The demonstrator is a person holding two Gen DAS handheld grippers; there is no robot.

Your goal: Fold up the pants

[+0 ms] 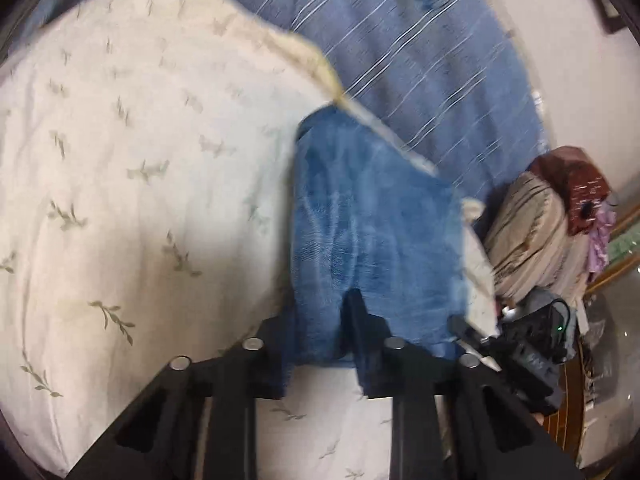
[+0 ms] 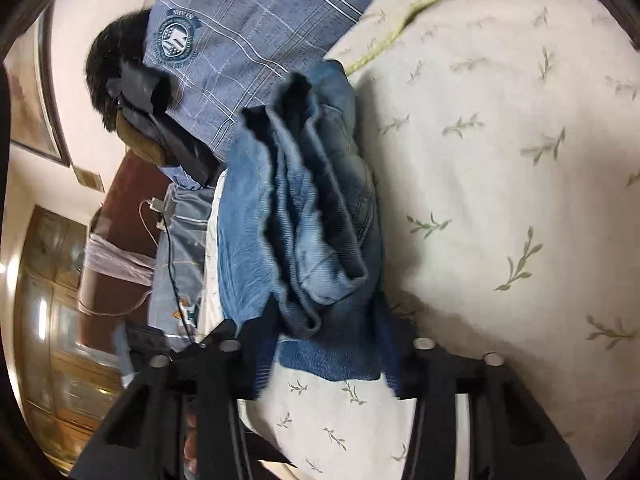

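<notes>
The pants are blue denim jeans (image 1: 372, 232), held up off a white bed cover with a green leaf print (image 1: 120, 184). My left gripper (image 1: 320, 344) is shut on the lower edge of a flat denim panel; the cloth hides its fingertips. In the right wrist view the jeans (image 2: 304, 216) hang bunched in thick folds. My right gripper (image 2: 324, 340) is shut on the bunched denim, which fills the gap between its fingers. The left wrist view is blurred by motion.
A blue striped cloth (image 1: 400, 52) lies beyond the white cover (image 2: 500, 160). A pile of clothes (image 1: 552, 232) and a black device with cables (image 1: 536, 340) sit at the right. A blue plaid cloth with a badge (image 2: 240, 32), dark clothing (image 2: 136, 92) and a wooden cabinet (image 2: 52, 320) lie left.
</notes>
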